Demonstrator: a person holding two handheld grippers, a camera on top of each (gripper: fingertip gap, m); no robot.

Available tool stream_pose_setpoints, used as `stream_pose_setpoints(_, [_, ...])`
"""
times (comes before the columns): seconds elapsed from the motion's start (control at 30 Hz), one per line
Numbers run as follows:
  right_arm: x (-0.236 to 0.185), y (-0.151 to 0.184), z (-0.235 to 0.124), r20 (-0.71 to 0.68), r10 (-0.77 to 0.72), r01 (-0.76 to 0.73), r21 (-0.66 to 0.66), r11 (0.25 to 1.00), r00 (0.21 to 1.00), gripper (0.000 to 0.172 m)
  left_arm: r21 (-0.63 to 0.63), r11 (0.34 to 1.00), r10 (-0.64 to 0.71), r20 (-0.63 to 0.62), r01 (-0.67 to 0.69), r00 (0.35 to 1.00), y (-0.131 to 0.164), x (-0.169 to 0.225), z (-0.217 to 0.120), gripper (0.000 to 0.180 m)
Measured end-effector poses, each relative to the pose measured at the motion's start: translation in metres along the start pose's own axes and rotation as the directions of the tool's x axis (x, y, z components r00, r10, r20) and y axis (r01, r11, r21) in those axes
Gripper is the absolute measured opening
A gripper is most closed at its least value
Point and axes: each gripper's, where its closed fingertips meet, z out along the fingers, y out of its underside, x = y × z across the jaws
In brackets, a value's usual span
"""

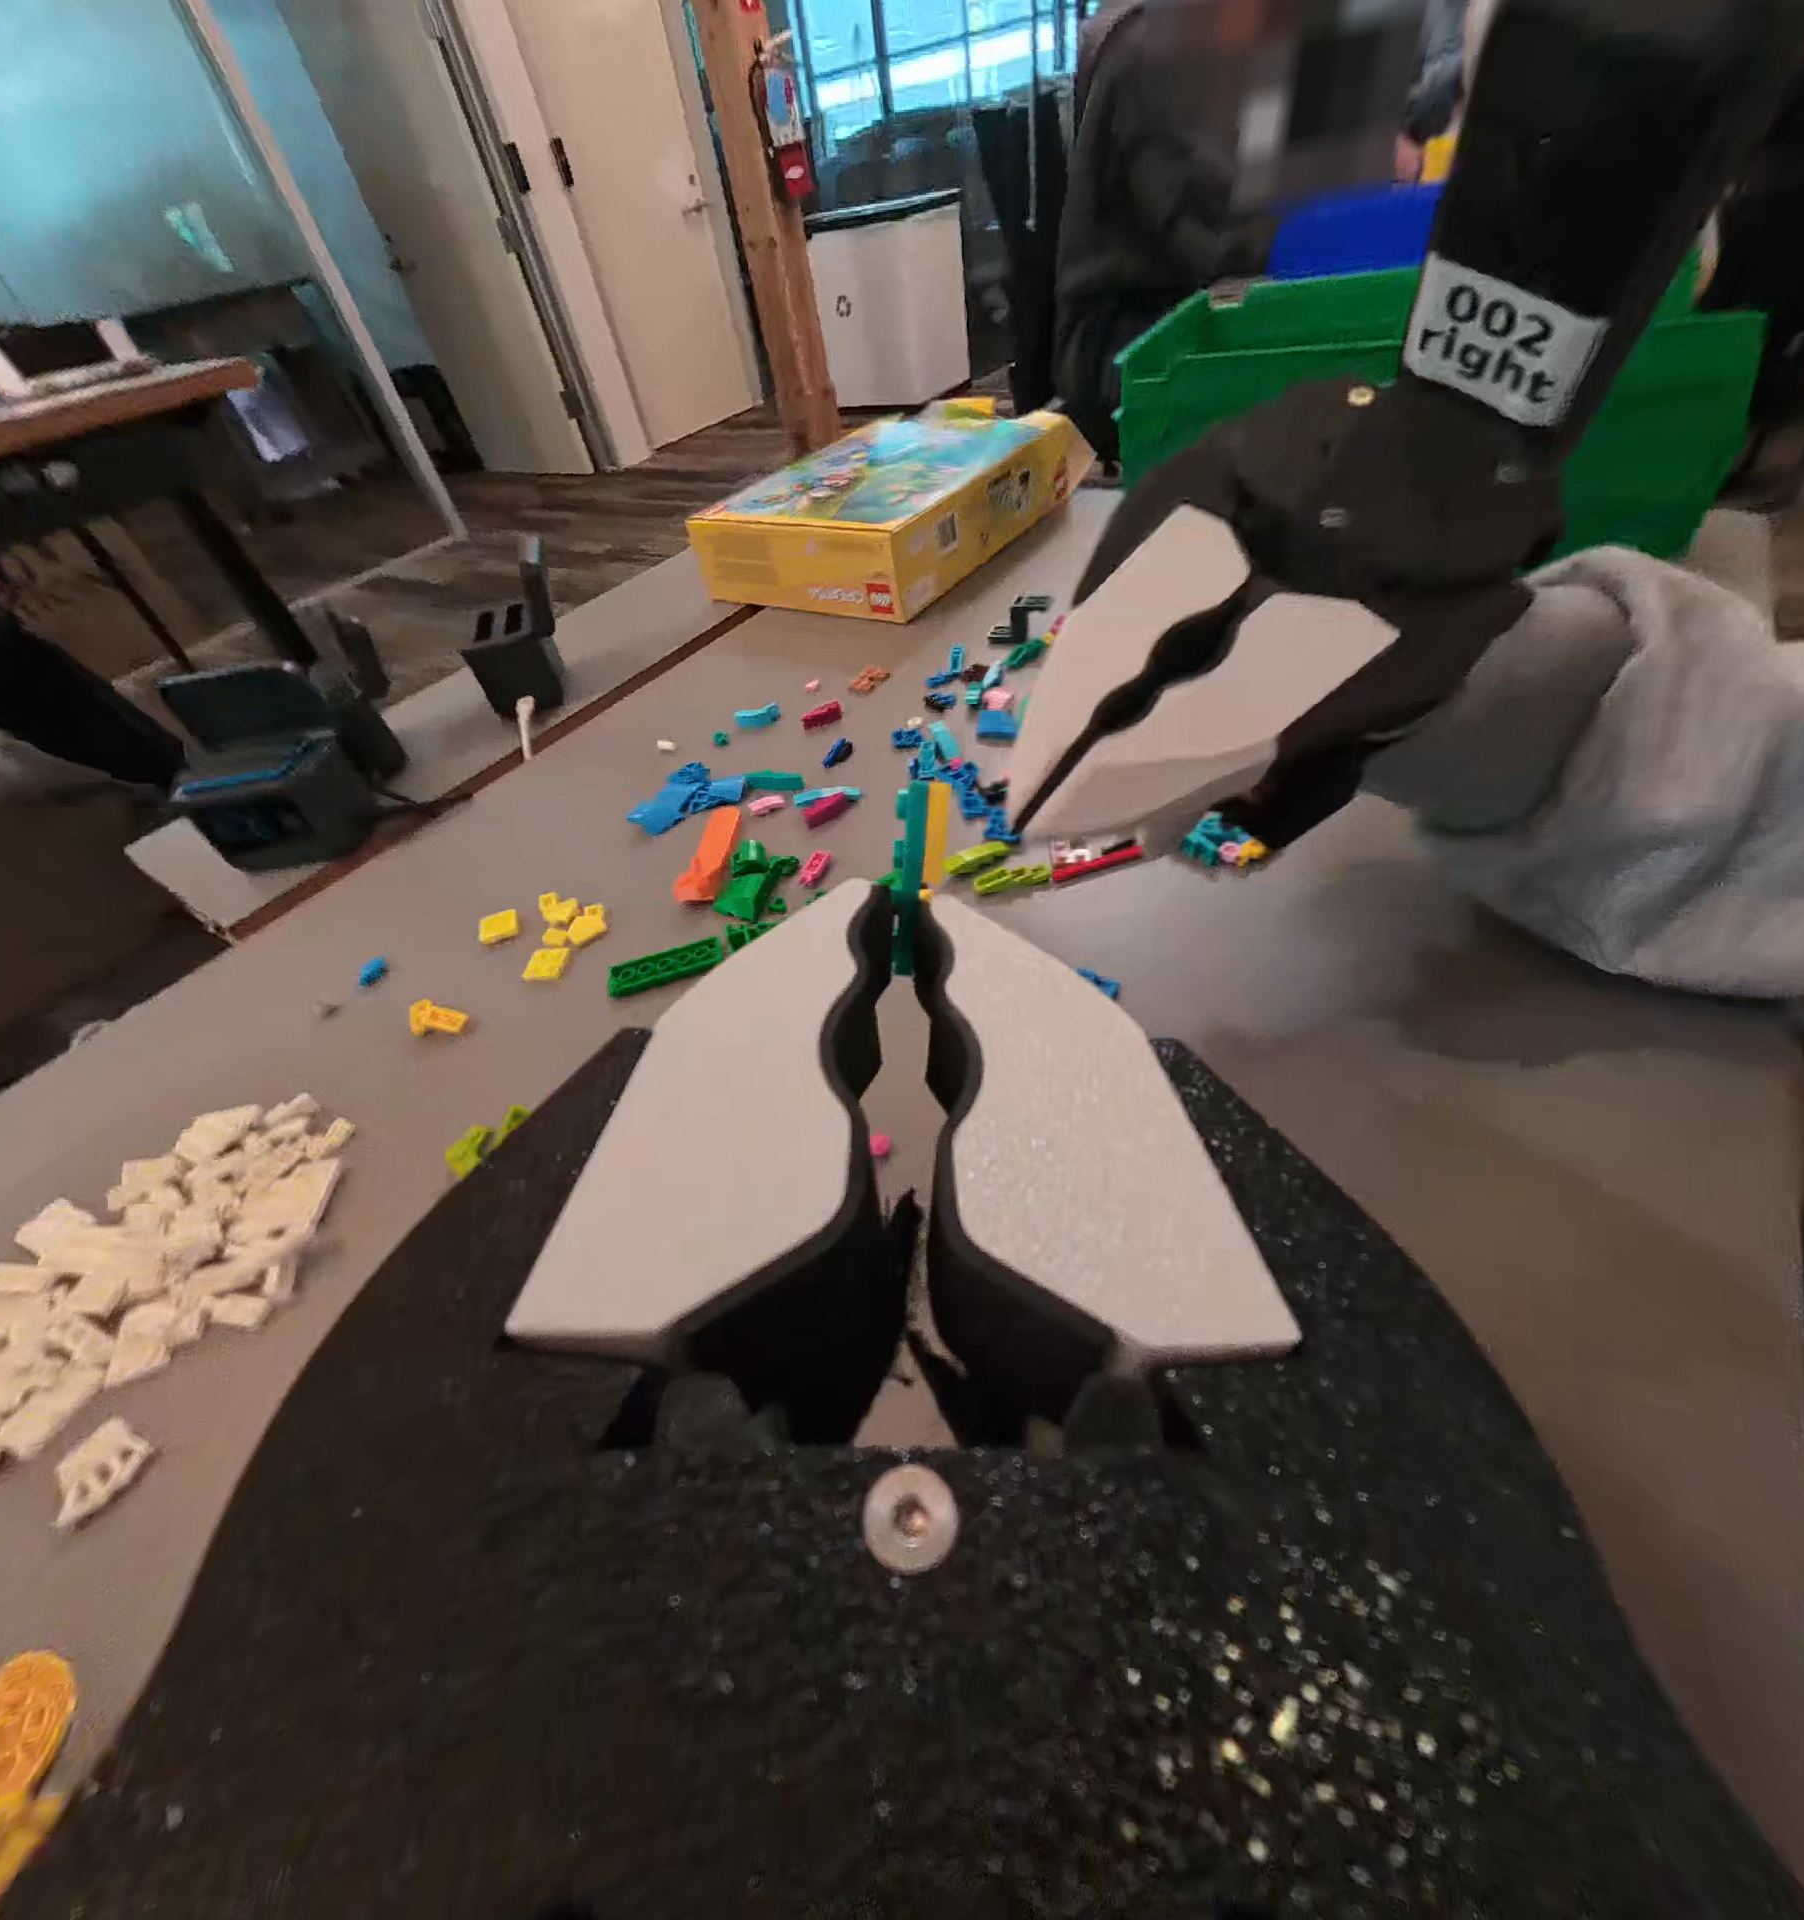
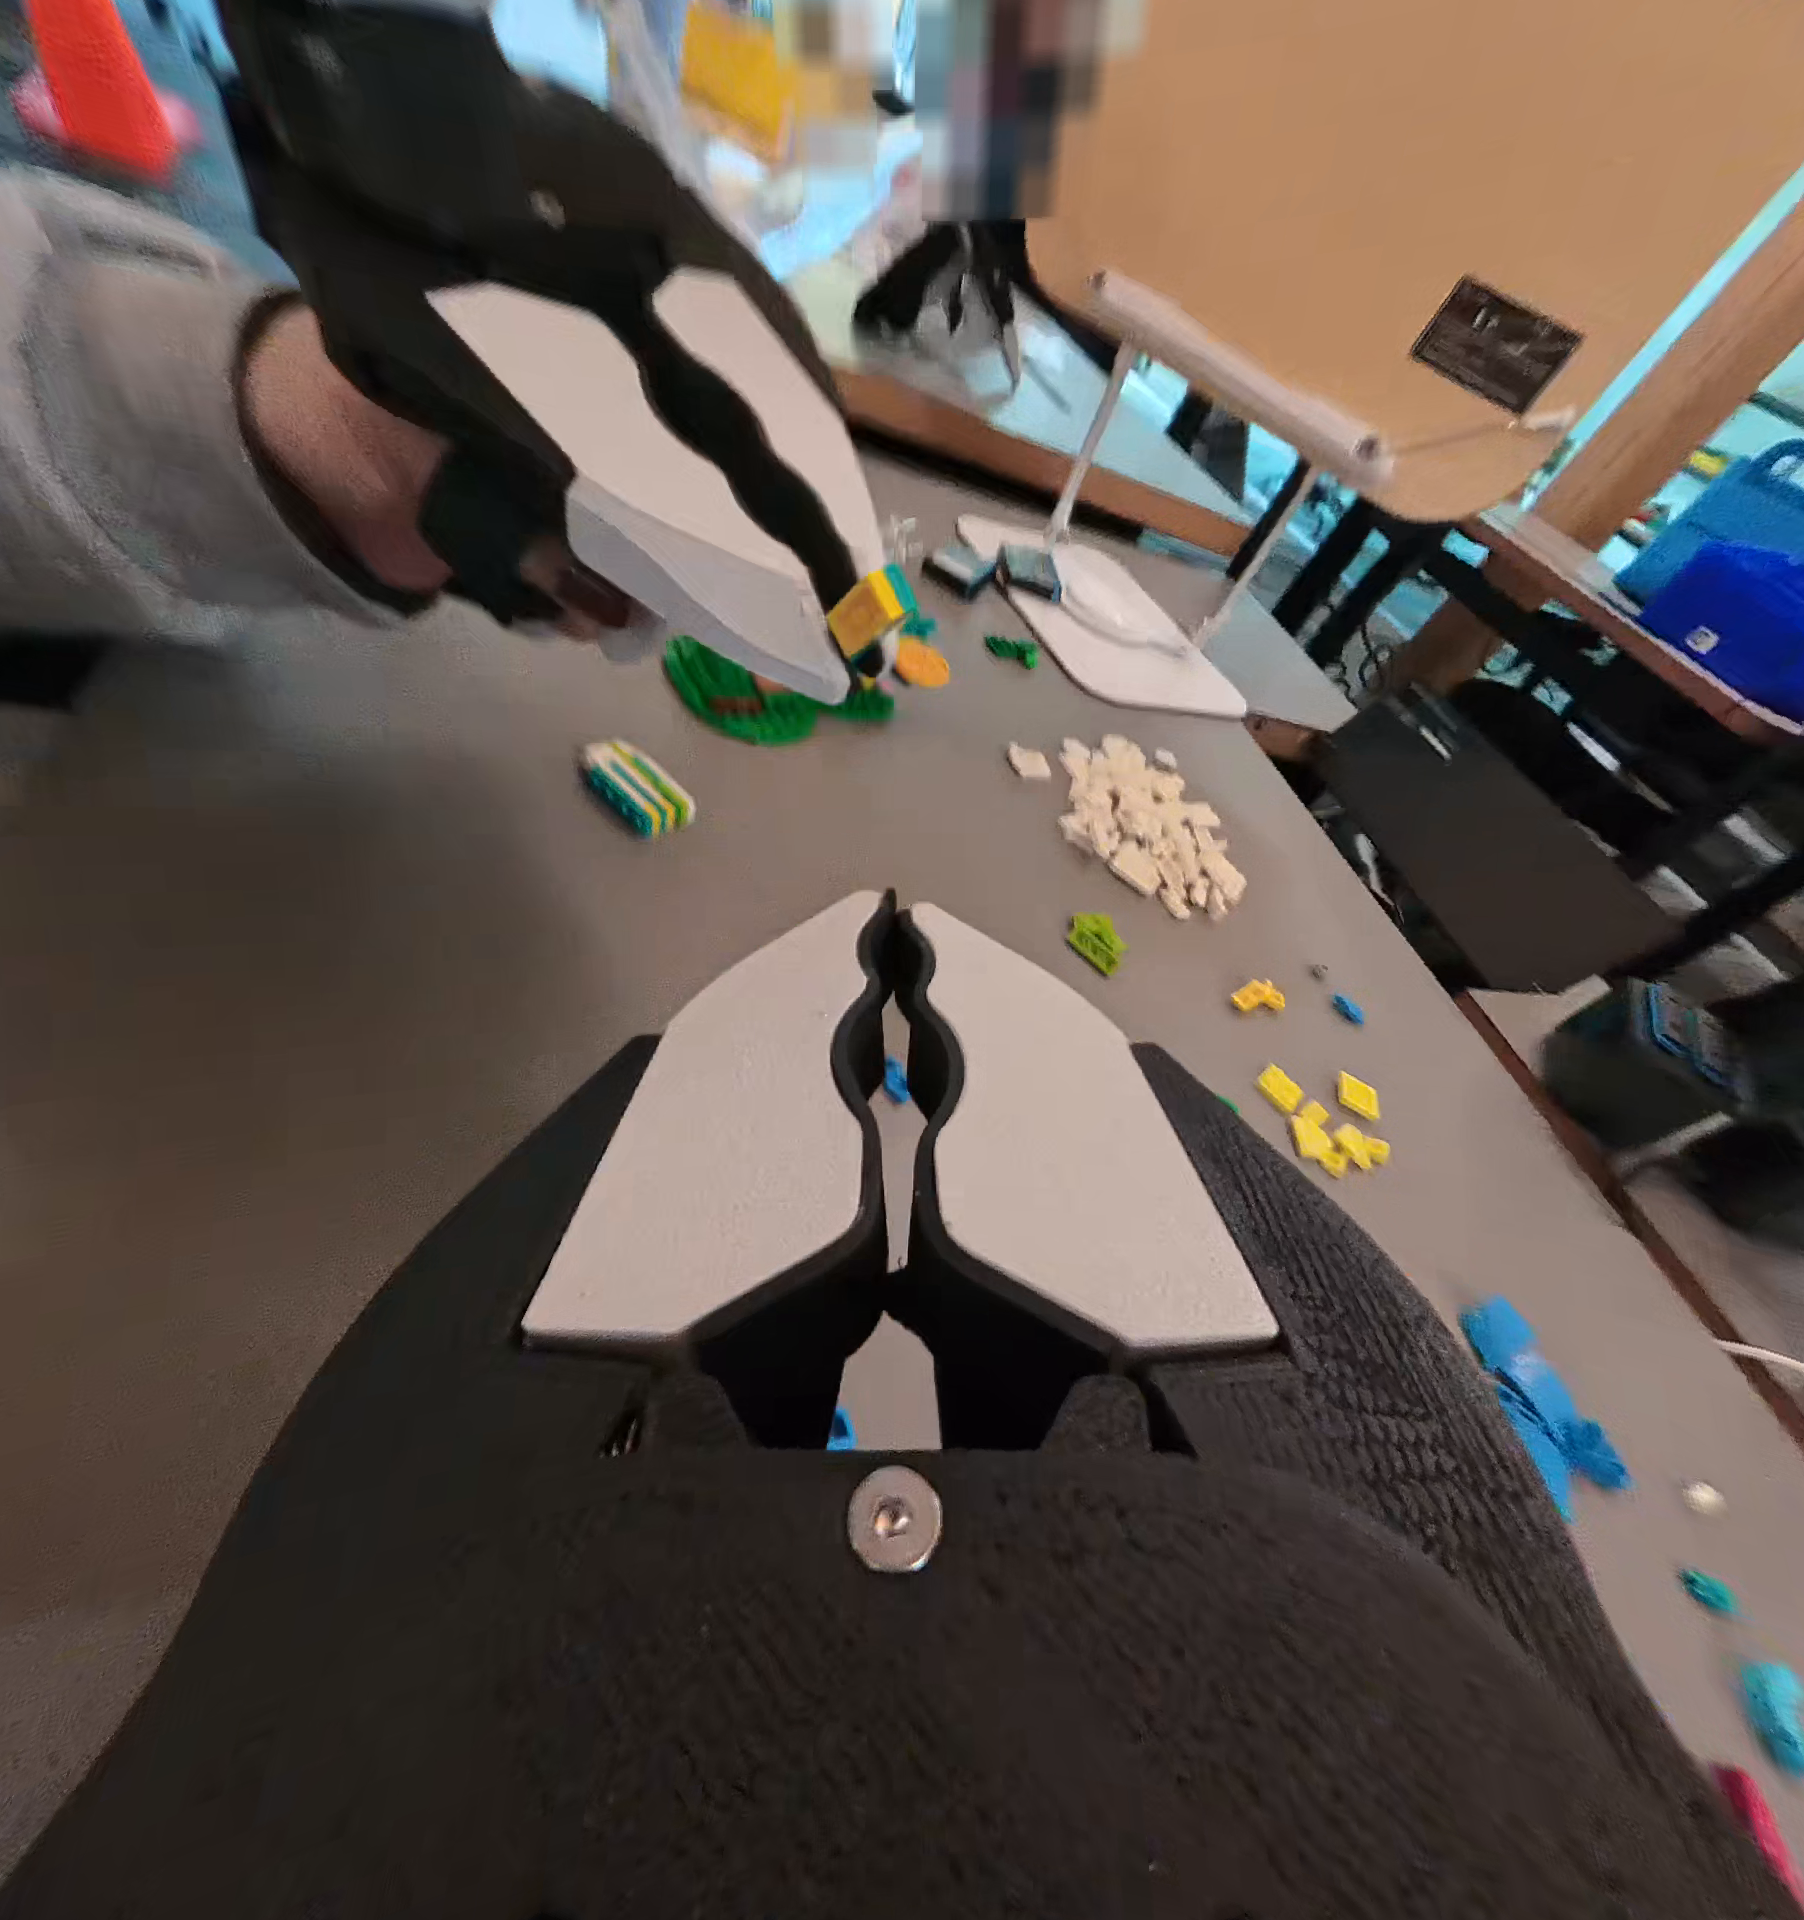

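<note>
**Brick-strewn grey table in an office room**

A grey table (image 1: 1293, 1039) stands in an office room with white doors in the upper left of the left wrist view and a green bin (image 1: 1282, 353) at upper right. Loose coloured bricks (image 1: 773, 790) scatter across the middle of that frame, a pile of white pieces (image 1: 139, 1278) lies at lower left, and a yellow box (image 1: 877, 520) sits beyond, above centre.

The left gripper (image 1: 906, 914), at frame centre, is clamped narrowly on a teal-and-yellow brick piece (image 1: 919, 842) that stands upright out of its fingertips.

The right gripper (image 2: 893, 909) has its jaws closed together with nothing between the tips. In the left wrist view it reaches down from upper right, tips at the edge of the scattered bricks, just beside blue pieces (image 1: 997, 821). A striped brick stack (image 2: 636, 788) lies left of centre in the right wrist view.
</note>
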Motion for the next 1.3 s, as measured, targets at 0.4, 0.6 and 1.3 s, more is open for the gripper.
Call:
stream_pose_setpoints(0.4, [-0.007, -0.024, 0.012, -0.326, -0.537, 0.556, -0.042, 0.830, 0.778, 0.026, -0.154, 0.977, -0.154, -0.020, 0.149, 0.988, 0.019, 0.011, 0.016, 0.004])
stream_pose_setpoints(0.6, [-0.008, -0.030, 0.020, -0.212, -0.113, 0.141, 0.122, 0.982, 0.971, 0.025, -0.121, 0.988, 0.119, 0.168, -0.099, 0.979, 0.014, -0.007, 0.014, 0.004])
stream_pose_setpoints(1.3, [0.007, -0.054, 0.013, 0.141, 0.589, -0.582, 0.448, 0.678, 0.795, 0.015, 0.036, 0.880, 0.415, 0.424, -0.473, 0.805, -0.027, 0.005, 0.011, 0.004])
